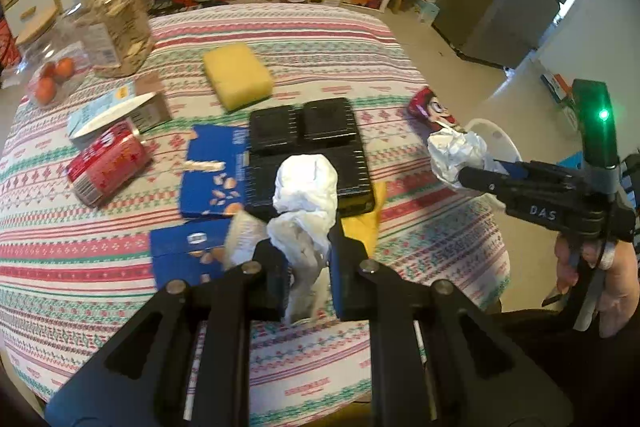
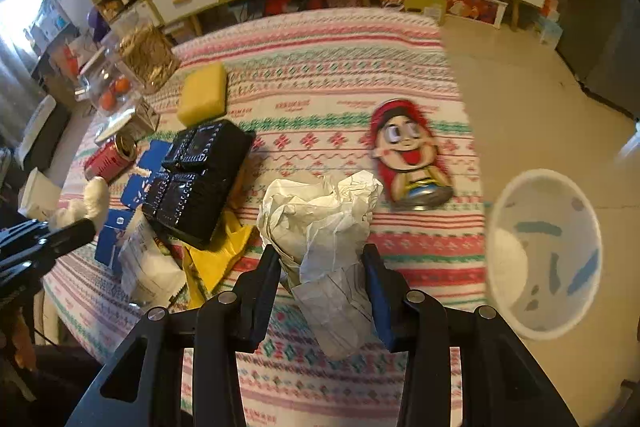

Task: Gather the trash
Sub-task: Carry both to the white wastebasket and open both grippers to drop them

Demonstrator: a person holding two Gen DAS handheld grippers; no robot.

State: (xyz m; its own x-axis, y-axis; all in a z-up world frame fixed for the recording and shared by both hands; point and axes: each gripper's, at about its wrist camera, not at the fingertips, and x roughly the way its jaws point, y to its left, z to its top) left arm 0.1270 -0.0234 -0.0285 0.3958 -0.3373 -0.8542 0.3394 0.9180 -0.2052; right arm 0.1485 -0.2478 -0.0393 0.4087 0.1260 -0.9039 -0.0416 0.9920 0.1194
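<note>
Right gripper (image 2: 320, 291) has its fingers clamped on a crumpled paper wad (image 2: 320, 219), held up over the table's right edge; the white bin (image 2: 544, 255) sits on the floor just off that edge, to the right of the wad, so the right hand is the nearer one. Left gripper (image 1: 308, 267) is clenched on a white tissue wad (image 1: 306, 203) above the black tray (image 1: 320, 131) mid-table, farther from the bin. The bin is blurred; it probably holds scraps already.
</note>
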